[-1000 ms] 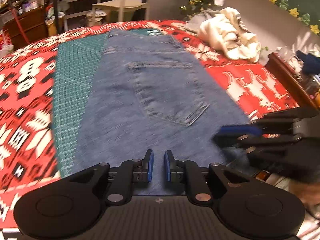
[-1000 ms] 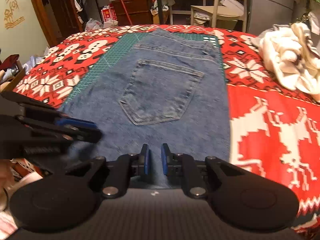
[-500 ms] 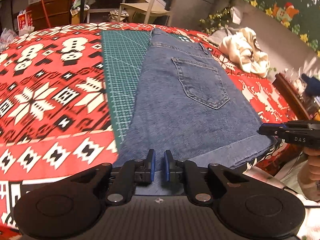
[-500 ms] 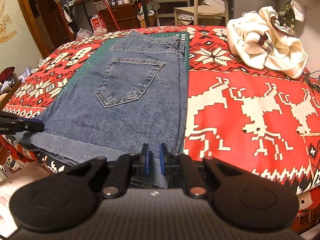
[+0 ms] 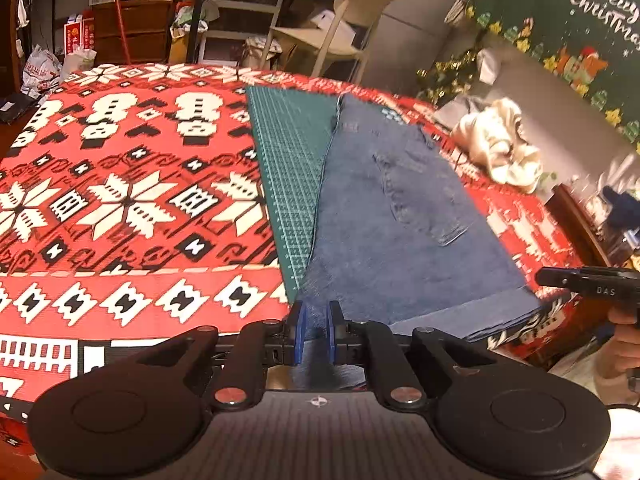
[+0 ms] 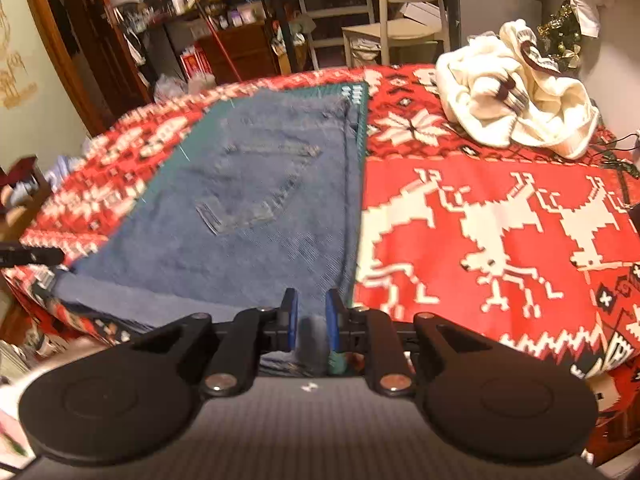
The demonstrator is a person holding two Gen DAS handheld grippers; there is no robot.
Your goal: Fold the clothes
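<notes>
Red patterned bench (image 5: 120, 208) carrying jeans (image 5: 392, 240) on green mat (image 5: 292, 168); left gripper (image 5: 313, 330) and right gripper (image 6: 308, 324), jaws nearly closed, pinching near-edge denim at 6 o'clock, likely carrying fold toward 12.

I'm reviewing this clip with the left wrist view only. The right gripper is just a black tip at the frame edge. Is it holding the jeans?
Observer: Yes. The right gripper is closed on the near edge of the jeans, close to their right side.
Operator: Does any mat show on that side?
Observer: A thin strip of mat runs along the jeans' right edge.
Operator: What's right of that?
Observer: Red cloth patterned with white reindeer.
</notes>
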